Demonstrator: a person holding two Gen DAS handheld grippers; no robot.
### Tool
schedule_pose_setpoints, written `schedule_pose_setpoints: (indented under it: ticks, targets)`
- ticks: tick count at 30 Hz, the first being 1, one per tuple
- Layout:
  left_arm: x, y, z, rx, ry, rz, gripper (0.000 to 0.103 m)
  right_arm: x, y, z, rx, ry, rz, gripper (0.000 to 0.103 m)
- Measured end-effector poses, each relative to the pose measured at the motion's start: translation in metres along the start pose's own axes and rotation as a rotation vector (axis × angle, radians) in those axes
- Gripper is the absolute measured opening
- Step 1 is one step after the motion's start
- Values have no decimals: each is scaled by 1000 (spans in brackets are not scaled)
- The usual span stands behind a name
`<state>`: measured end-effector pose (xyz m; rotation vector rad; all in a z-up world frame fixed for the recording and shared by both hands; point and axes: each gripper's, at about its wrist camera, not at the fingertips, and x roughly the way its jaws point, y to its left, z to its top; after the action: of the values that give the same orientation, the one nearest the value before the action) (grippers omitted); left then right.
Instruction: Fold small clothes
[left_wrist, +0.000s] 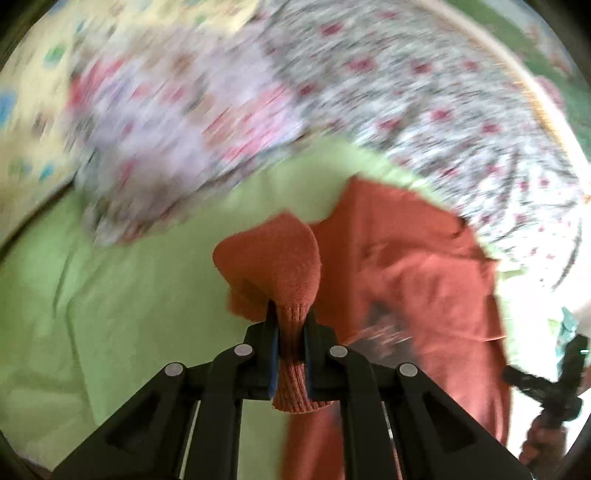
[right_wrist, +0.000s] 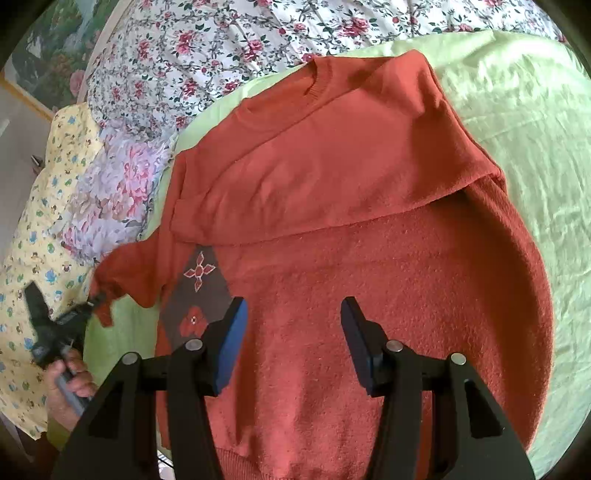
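Observation:
A rust-orange knitted sweater (right_wrist: 369, 277) lies flat on a light green sheet (right_wrist: 517, 147), with one sleeve folded across its chest. My left gripper (left_wrist: 291, 317) is shut on the ribbed cuff (left_wrist: 293, 373) of the other sleeve (left_wrist: 273, 254), which bunches up beyond the fingertips. In the right wrist view the left gripper (right_wrist: 92, 301) holds that sleeve (right_wrist: 129, 273) just off the sweater's left side, and a hand (right_wrist: 70, 384) grips its handle. My right gripper (right_wrist: 293, 314) stands open over the sweater's lower body, nothing between its fingers. It also shows at the right edge of the left wrist view (left_wrist: 565, 380).
A white quilt with red roses (right_wrist: 221, 44) lies past the sweater's collar. A pillow with large pink blooms (right_wrist: 110, 192) and a yellow printed cloth (right_wrist: 37, 258) sit to the left. Bare green sheet extends to the right of the sweater. The left wrist view is blurred at the top.

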<state>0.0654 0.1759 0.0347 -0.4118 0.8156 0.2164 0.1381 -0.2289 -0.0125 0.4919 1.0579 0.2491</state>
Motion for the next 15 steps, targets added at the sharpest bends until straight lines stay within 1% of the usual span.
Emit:
schedule_pose_setpoints:
  ticks: [2, 4, 8, 10, 12, 14, 15]
  targets:
    - [-8, -30, 12, 29, -27, -62, 8, -1, 0, 1, -1, -6, 3, 54]
    - [-11, -66, 24, 63, -43, -140, 8, -3, -2, 3, 1, -15, 5, 54]
    - [-1, -143, 39, 159, -44, -280, 8, -10, -16, 7, 30, -42, 0, 54]
    - [13, -188, 39, 223, -32, -341, 8, -14, -27, 9, 53, -54, -14, 54]
    - [30, -227, 35, 278, -16, -381, 8, -20, -40, 10, 78, -66, -28, 54]
    - [59, -262, 26, 318, 30, -413, 8, -28, -55, 12, 104, -83, -45, 54]
    - [72, -273, 22, 329, 50, -417, 8, -30, -61, 13, 113, -87, -50, 54]
